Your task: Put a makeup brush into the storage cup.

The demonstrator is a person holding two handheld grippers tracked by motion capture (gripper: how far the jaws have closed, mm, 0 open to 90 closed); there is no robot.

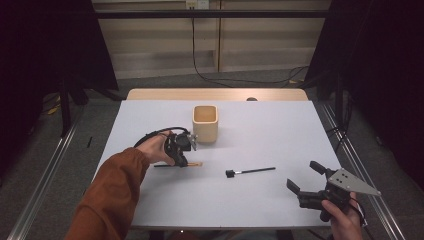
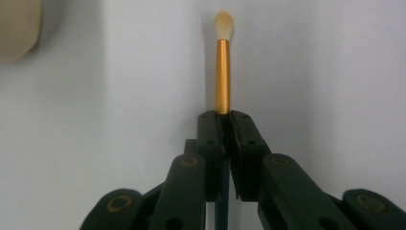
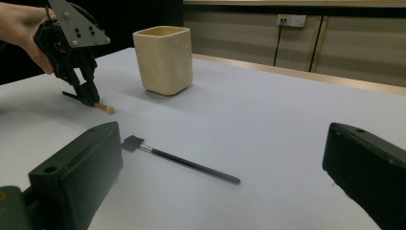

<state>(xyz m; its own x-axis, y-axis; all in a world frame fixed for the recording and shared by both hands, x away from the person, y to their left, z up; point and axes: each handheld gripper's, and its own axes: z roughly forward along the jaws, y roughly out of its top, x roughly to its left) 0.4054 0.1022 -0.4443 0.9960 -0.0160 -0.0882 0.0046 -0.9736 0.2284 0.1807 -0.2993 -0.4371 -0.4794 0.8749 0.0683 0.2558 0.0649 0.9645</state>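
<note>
A slim brush with a gold ferrule and a cream tip (image 2: 222, 72) lies flat on the white table (image 1: 265, 135). My left gripper (image 2: 226, 117) is shut on its handle, jaws tilted down onto the table just left of centre (image 1: 182, 161). The gold end of the brush (image 1: 194, 164) pokes out to the right of the jaws, and its dark handle trails to the left. From the right gripper view, the left gripper (image 3: 89, 98) pins this brush (image 3: 105, 108) against the table. My right gripper (image 1: 304, 176) stands open near the front right, holding nothing.
A cream square cup (image 1: 205, 123) stands upright behind the left gripper, also seen as the cup (image 3: 164, 60). A black brush with a flat head (image 1: 250, 171) lies mid-table, between the grippers, the same black brush (image 3: 182, 162). Metal rails flank the table.
</note>
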